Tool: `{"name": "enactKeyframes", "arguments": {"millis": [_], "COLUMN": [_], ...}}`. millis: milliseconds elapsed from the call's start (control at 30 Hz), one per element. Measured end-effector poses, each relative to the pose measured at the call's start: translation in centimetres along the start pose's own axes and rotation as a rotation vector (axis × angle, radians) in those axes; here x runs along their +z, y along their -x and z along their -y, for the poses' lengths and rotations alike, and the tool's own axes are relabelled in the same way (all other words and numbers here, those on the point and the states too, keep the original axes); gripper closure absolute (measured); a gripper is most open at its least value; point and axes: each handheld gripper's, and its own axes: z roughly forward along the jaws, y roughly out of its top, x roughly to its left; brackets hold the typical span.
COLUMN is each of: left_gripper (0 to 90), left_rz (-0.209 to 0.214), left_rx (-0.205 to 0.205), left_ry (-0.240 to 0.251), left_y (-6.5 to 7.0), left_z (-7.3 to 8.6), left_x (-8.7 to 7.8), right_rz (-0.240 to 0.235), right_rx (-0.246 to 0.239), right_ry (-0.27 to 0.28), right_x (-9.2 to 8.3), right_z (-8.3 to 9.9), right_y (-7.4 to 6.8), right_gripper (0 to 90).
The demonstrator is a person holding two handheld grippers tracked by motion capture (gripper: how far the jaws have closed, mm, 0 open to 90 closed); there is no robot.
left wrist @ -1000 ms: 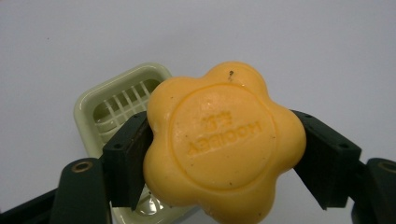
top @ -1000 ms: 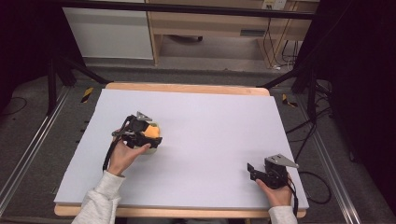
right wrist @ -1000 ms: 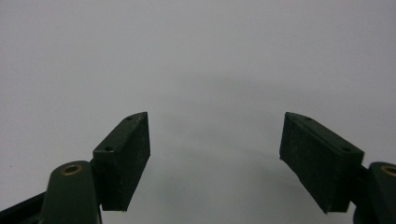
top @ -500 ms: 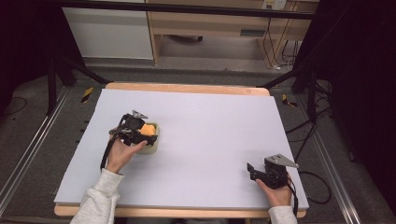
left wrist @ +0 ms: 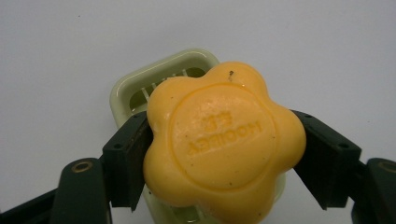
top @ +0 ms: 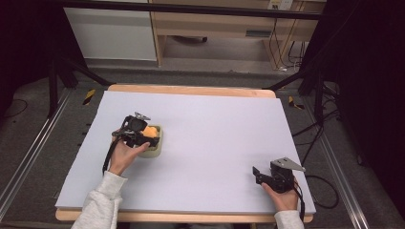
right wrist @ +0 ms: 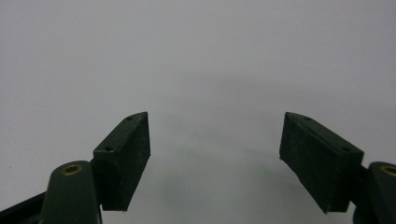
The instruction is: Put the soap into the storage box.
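Two grippers out: left gripper [left wrist: 219, 154] pinches the orange flower-shaped soap [left wrist: 223, 140] right above the pale green soap dish [top: 155, 143] at table's [top: 215, 119] left; right gripper [right wrist: 215, 158] rests spread, near corner.

A wooden table [top: 191, 89] stood covered by a pale grey sheet [top: 215, 124] that left a strip of wood bare along the far edge. On the sheet's left half sat a pale green soap dish [top: 155, 149], its slatted bottom visible in the left gripper view.
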Motion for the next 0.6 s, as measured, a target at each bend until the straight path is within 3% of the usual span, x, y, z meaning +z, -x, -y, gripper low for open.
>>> {"name": "enactKeyframes", "arguments": {"millis": [600], "left_gripper": [26.6], "left_rz": [-0.012], "left_rx": [-0.012], "left_ry": [-0.032], "left_y": [-0.5], "left_z": [0.3], "left_x": [1.4], "right_rz": [0.001], "right_rx": [0.0], "right_ry": [0.001], "right_x": [0.0], "right_z": [0.0], "right_y": [0.0], "right_gripper": [24.8]}}
